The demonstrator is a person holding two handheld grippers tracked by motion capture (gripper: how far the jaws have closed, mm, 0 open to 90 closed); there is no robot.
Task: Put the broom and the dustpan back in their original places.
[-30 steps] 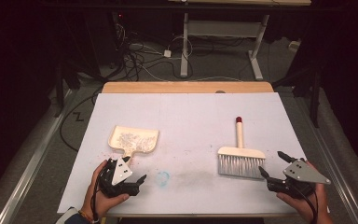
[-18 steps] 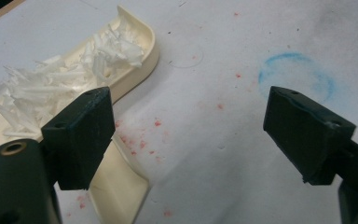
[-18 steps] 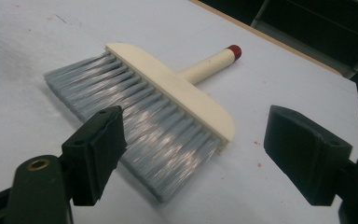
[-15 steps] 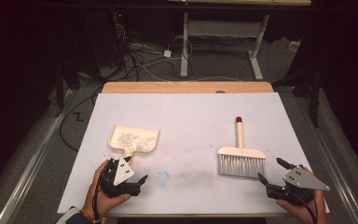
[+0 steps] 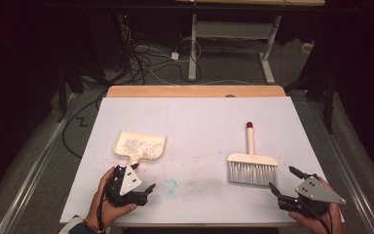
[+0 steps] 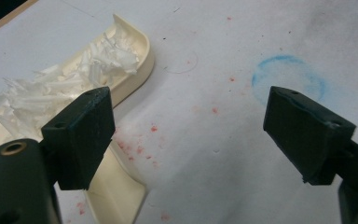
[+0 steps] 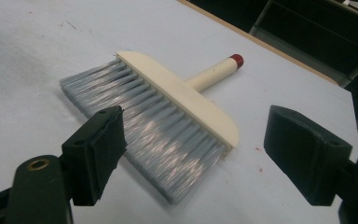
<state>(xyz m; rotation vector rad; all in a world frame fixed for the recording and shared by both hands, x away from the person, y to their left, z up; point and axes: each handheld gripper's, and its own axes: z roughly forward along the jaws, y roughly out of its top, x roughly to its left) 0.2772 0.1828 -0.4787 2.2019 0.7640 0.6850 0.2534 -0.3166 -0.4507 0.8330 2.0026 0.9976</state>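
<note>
1. Since the earlier frames the right gripper point(image 5: 283, 181) has drawn back toward the near table edge, a little farther from the brush point(image 5: 251, 163); left gripper point(image 5: 143, 181), dustpan point(image 5: 140, 146) and brush lie where they were.
2. Left gripper: held in the person's left hand point(image 5: 108, 204) near the front edge of the table point(image 5: 199, 117), just beside the dustpan's handle end. Jaws spread wide, nothing between them. In the left gripper view point(image 6: 186, 121) one jaw sits over the dustpan point(image 6: 121, 60) side; bare white tabletop lies in the gap.
3. Dustpan: cream plastic, flat on the left half of the table, pan part pointing away from the person, handle toward the left gripper. It holds a heap of white shreds point(image 6: 65, 88).
4. Right gripper: at the near right corner, held in the right hand point(image 5: 321, 222), jaws spread and empty, aimed at the brush bristles. In the right gripper view point(image 7: 191, 154) the jaws frame the brush point(image 7: 182, 100) without touching it.
5. Brush: cream head, grey bristles toward the person, handle with a red tip point(image 5: 249, 125) pointing away. Lies flat on the right half, well apart from the dustpan.
6. Surface marks: a faint blue ring point(image 5: 170, 185) between the grippers, near the left one; red specks point(image 6: 154, 128) beside the dustpan.
</note>
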